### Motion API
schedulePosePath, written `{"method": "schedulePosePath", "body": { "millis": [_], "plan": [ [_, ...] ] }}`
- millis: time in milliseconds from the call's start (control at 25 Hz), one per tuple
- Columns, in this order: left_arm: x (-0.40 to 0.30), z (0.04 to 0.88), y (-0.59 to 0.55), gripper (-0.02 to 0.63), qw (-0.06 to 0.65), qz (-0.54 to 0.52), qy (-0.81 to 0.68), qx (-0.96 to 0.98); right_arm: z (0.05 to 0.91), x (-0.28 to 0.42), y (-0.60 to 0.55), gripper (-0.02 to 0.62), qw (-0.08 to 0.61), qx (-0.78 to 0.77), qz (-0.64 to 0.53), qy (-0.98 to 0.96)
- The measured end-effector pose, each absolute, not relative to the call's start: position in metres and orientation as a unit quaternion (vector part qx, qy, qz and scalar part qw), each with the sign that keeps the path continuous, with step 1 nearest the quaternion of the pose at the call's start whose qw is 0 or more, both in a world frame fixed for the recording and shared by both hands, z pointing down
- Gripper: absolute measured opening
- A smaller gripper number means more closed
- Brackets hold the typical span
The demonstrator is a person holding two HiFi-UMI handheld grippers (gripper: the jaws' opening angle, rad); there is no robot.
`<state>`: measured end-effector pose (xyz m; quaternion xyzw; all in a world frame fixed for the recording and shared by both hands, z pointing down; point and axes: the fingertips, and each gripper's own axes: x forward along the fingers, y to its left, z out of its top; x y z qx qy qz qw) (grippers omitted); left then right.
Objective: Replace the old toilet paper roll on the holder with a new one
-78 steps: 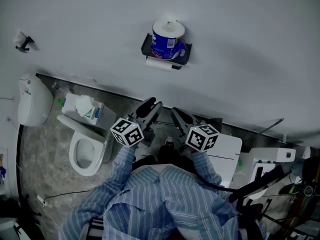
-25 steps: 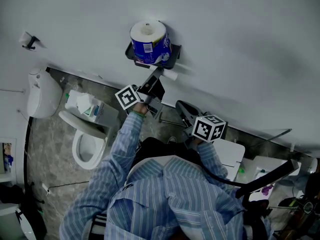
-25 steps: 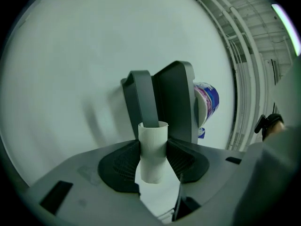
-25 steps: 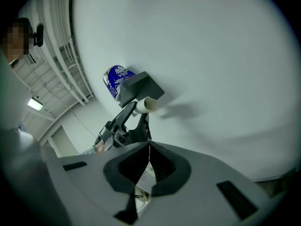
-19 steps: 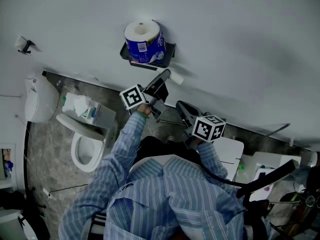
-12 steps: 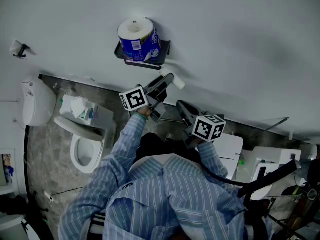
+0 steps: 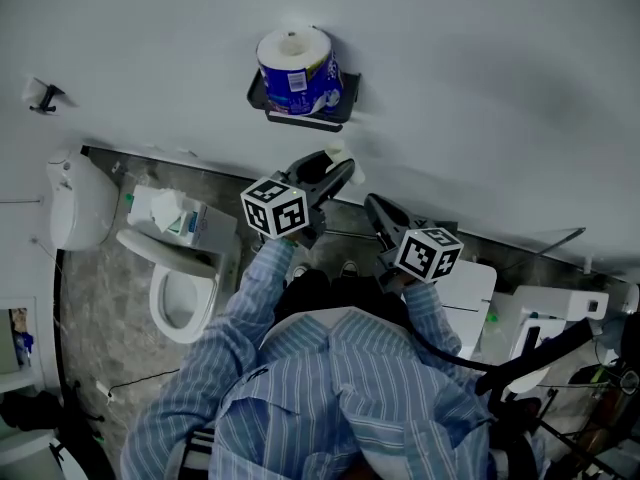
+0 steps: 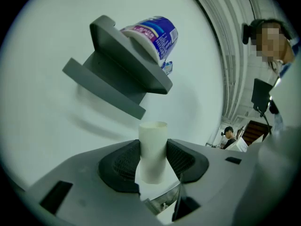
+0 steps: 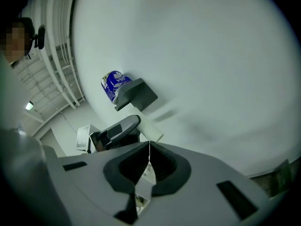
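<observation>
Left tool (image 8: pixel 153 158) grips the empty paper tube (image 8: pixel 153 142) between its two pads, and the tube's open end sticks out past the pads toward the wall (image 7: pixel 480 88). The grey holder (image 8: pixel 115 81) is fixed on this wall, a little above and ahead of the tube, and the tube does not touch it. A new wrapped roll (image 7: pixel 297 66) with blue print stands on top of the holder. Right tool (image 9: pixel 149 163) has its jaws closed together with nothing between them. In the head view it hangs just beside the left tool, lower and more to the right.
</observation>
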<state>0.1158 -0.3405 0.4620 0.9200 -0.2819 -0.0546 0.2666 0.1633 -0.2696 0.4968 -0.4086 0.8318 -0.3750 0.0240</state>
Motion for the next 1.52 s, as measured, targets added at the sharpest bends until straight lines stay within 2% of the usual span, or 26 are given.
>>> {"method": "schedulePosePath", "body": {
  "millis": [240,520,560,640,760,920,1080,1240,1520],
  "plan": [
    [0.082,0.447,-0.333,0.176,0.229,-0.042,-0.292,0.928,0.472,0.142,-0.273,0.006,0.033,-0.425,-0.343,0.837],
    [0.043,0.431,-0.327,0.176,0.175,-0.020,-0.305,0.936,0.396,0.123,-0.296,0.015,0.028,-0.463,-0.198,0.864],
    [0.038,0.430,-0.326,0.176,0.170,-0.018,-0.306,0.937,0.385,0.119,-0.299,0.044,0.034,-0.463,-0.188,0.866],
    [0.027,0.429,-0.325,0.176,0.159,-0.012,-0.311,0.937,0.367,0.110,-0.307,0.205,0.045,-0.460,-0.171,0.870],
    [0.011,0.431,-0.321,0.176,0.146,0.000,-0.316,0.938,0.342,0.097,-0.320,0.280,0.047,-0.471,-0.132,0.871],
    [-0.011,0.435,-0.317,0.176,0.146,0.005,-0.321,0.936,0.317,0.077,-0.342,0.400,0.012,-0.495,-0.079,0.865],
    [-0.028,0.440,-0.319,0.176,0.154,0.005,-0.323,0.934,0.300,0.062,-0.368,0.439,-0.011,-0.523,-0.066,0.850],
    [-0.039,0.444,-0.320,0.176,0.159,0.004,-0.322,0.933,0.292,0.047,-0.387,0.453,-0.020,-0.536,-0.073,0.841],
    [-0.047,0.452,-0.319,0.176,0.173,0.000,-0.313,0.934,0.303,0.037,-0.413,0.456,-0.081,-0.576,-0.088,0.809]
  ]
}}
